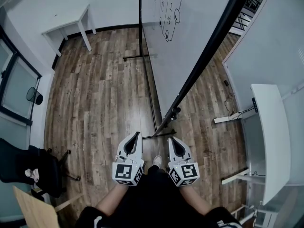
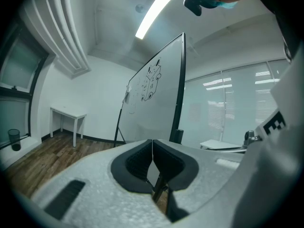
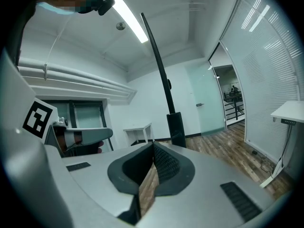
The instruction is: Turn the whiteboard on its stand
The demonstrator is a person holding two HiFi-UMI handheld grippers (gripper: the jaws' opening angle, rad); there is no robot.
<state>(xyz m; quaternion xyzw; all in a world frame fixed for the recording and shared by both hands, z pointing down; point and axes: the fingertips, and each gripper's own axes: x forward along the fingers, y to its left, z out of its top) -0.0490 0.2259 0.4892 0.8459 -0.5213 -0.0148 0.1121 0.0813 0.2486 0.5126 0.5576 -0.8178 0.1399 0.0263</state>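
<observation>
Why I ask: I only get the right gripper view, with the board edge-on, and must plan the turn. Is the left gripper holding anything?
Observer: No. The left gripper is shut with nothing between its jaws.
Operator: Is anything on the board's face?
Observer: Yes, a black marker drawing sits in the upper part of the whiteboard, on the face turned toward the left gripper's side.

You have a white table (image 1: 71, 25) by the far wall, black bin (image 1: 34, 95) and black chair (image 1: 28, 167) left, white desk (image 1: 268, 137) right.
</observation>
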